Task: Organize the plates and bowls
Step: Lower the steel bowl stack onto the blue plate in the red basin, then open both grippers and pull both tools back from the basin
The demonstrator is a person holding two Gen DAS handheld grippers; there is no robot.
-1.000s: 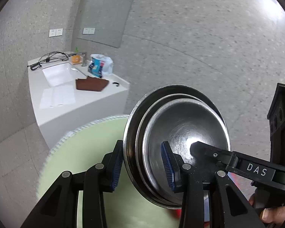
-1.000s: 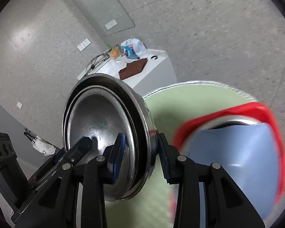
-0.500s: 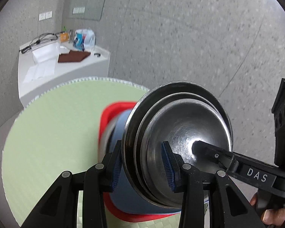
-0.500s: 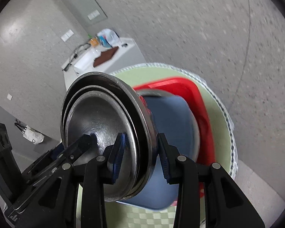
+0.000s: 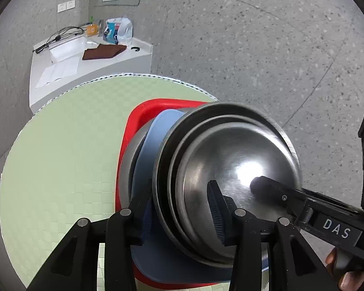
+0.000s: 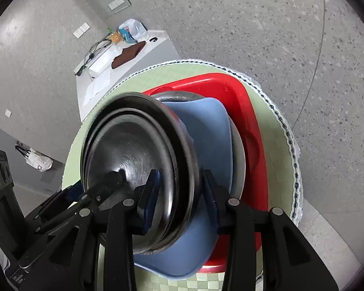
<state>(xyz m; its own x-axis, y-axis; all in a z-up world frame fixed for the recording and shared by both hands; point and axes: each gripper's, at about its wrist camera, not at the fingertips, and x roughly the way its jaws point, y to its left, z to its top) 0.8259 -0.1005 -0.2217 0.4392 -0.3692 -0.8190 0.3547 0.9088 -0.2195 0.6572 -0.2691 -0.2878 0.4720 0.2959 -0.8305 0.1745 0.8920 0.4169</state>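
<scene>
A stack of nested steel bowls [image 5: 230, 169] is held from both sides. My left gripper [image 5: 179, 213] is shut on its rim; my right gripper [image 6: 179, 194] is shut on the opposite rim [image 6: 182, 169]. The stack hangs just above a blue plate [image 5: 162, 264] that lies on a steel plate [image 5: 128, 160] in a red tray [image 5: 157, 106] on the round green table [image 5: 60, 157]. In the right wrist view the blue plate [image 6: 211, 140], steel plate [image 6: 237, 150] and red tray [image 6: 252, 121] lie under and right of the stack.
A white counter [image 5: 89, 55] with a sink, a brown cloth [image 5: 104, 51], cables and a bag stands beyond the table. Speckled grey floor surrounds the table. The table edge [image 6: 288, 131] runs close to the tray's right side.
Both grippers have carried the bowl stack over the table and down onto the red tray; the blue plate now sits directly beneath the stack. Both grips are unchanged.
</scene>
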